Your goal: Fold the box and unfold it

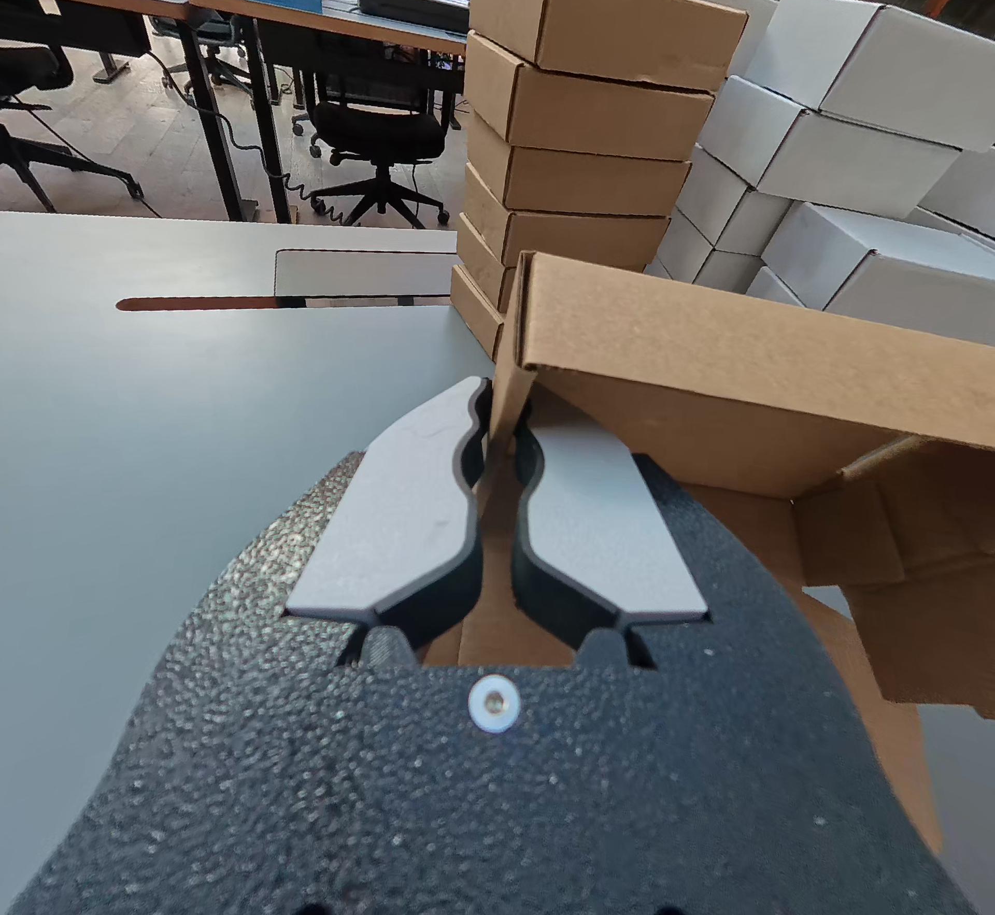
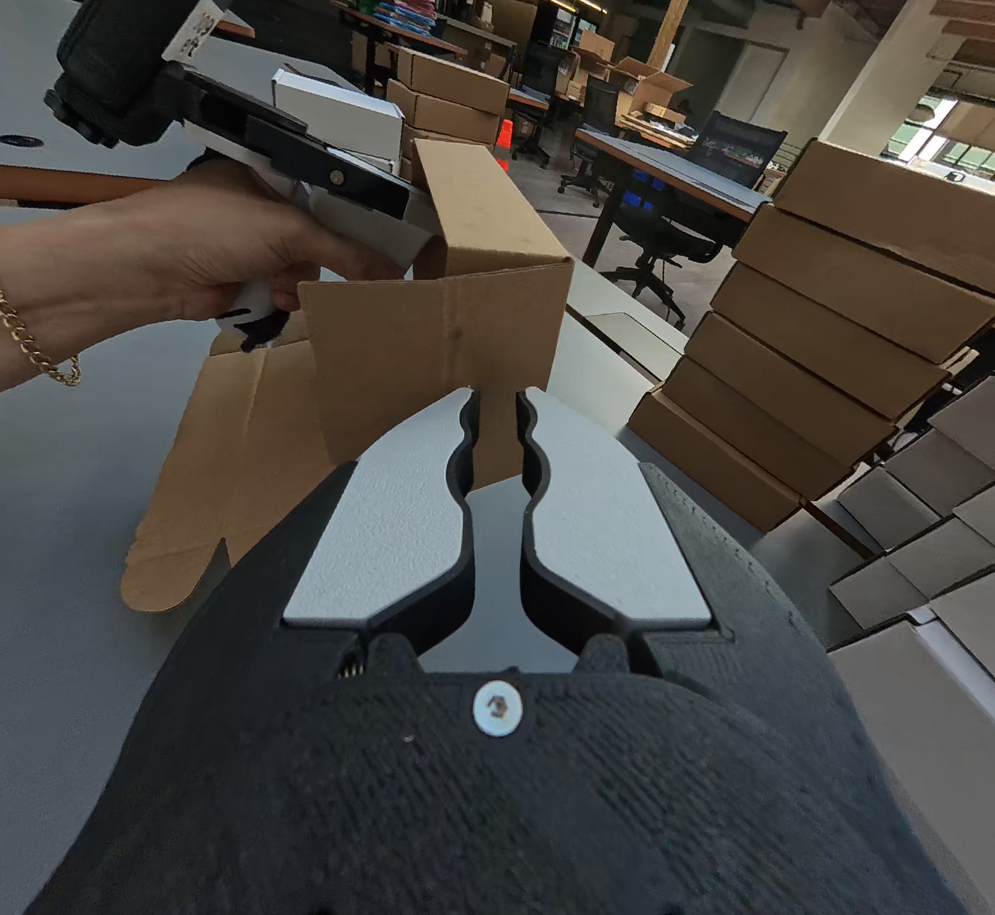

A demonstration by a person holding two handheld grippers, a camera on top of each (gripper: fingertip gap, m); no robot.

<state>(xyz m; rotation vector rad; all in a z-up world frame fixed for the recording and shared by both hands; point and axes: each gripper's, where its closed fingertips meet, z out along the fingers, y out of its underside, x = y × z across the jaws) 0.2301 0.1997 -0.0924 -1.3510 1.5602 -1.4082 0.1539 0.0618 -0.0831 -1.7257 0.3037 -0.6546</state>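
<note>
A brown cardboard box (image 1: 727, 351) sits half folded on the grey table (image 1: 161, 431). My left gripper (image 1: 502, 404) is shut on the edge of the box's upright end wall. In the right wrist view the box (image 2: 431, 340) has two walls raised at a corner, and its flat flaps (image 2: 215, 485) lie on the table. My right gripper (image 2: 496, 396) has a narrow gap between its fingers, with its tips close in front of the facing wall and nothing held. The left gripper (image 2: 420, 238), held by a hand, clamps the far wall there.
A stack of folded brown boxes (image 1: 581, 135) stands just behind the box, and it also shows in the right wrist view (image 2: 807, 351). White boxes (image 1: 861, 135) are piled at the right. A cable slot (image 1: 204, 303) cuts the table. Desks and chairs stand beyond.
</note>
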